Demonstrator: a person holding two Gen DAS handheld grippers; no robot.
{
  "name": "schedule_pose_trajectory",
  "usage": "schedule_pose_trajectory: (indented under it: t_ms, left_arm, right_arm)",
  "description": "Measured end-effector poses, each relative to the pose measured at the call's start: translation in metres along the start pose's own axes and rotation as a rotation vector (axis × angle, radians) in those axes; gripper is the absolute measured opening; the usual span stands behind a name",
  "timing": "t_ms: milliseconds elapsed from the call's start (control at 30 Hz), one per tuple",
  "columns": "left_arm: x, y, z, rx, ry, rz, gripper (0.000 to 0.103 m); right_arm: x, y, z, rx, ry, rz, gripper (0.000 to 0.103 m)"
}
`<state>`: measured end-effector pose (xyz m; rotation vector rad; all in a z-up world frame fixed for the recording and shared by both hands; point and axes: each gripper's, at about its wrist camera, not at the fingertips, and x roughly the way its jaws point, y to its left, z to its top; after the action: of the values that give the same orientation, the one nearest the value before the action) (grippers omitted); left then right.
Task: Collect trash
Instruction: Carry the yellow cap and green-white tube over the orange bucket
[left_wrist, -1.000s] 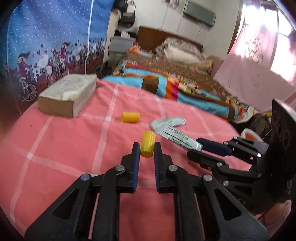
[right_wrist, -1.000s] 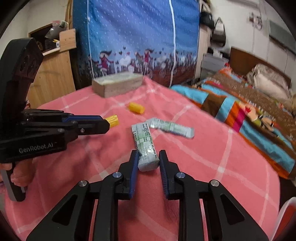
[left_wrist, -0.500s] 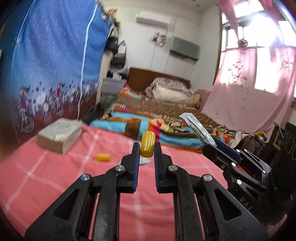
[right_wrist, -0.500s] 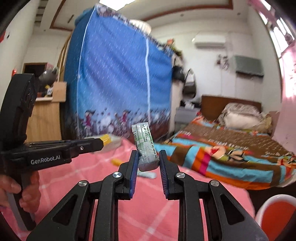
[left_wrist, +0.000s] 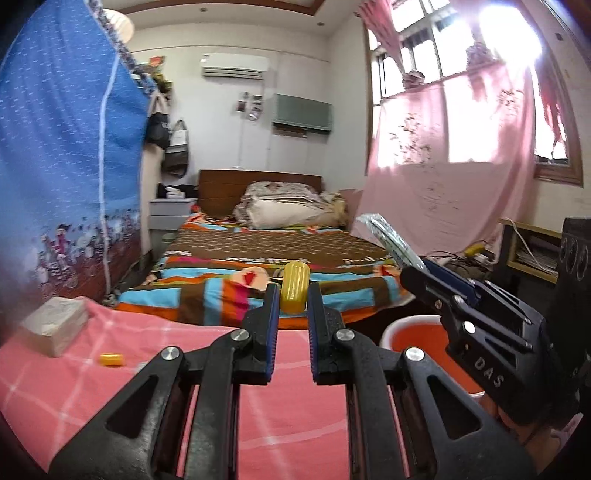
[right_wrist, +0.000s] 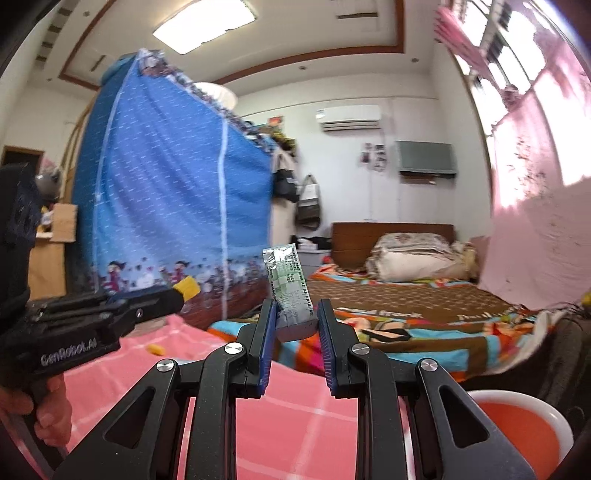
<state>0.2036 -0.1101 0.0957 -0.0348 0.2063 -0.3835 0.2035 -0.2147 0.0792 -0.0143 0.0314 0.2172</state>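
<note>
My left gripper (left_wrist: 291, 295) is shut on a yellow capsule-shaped piece (left_wrist: 294, 286), held upright in the air above the pink checked table (left_wrist: 295, 398). My right gripper (right_wrist: 295, 317) is shut on a grey-green foil sachet (right_wrist: 290, 291), also lifted. In the left wrist view the right gripper (left_wrist: 417, 264) shows at the right with the sachet (left_wrist: 388, 236) sticking up. In the right wrist view the left gripper (right_wrist: 181, 295) shows at the left with the yellow piece (right_wrist: 187, 287). An orange bin with a white rim (left_wrist: 424, 339) stands beside the table at the lower right; it also shows in the right wrist view (right_wrist: 517, 432).
A second yellow capsule (left_wrist: 110, 359) lies on the table near a stone-like block (left_wrist: 55, 325). It also shows small in the right wrist view (right_wrist: 157, 349). Beyond the table are a bed with a striped cover (left_wrist: 258, 266), a blue curtain (left_wrist: 55, 166) and a pink curtain (left_wrist: 461, 184).
Both grippers have lifted off the table with their items and tilted upward. The views have swung from the tabletop toward the room and the orange bin has come into sight.
</note>
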Motion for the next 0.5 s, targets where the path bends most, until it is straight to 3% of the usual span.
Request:
schedule_pose_trajectory:
  t_ms: [300,500]
  left_arm:
    - [0.03,-0.058,-0.009,0.045,0.056,-0.117,0.017]
    - [0.049,-0.082,-0.015,0.043,0.116,-0.189,0.017]
  right_arm:
    - [-0.015,-0.063,-0.005,0.099,0.039,-0.174,0.021]
    - [-0.019,-0.102,-0.014,0.17,0.123,-0.265,0.021]
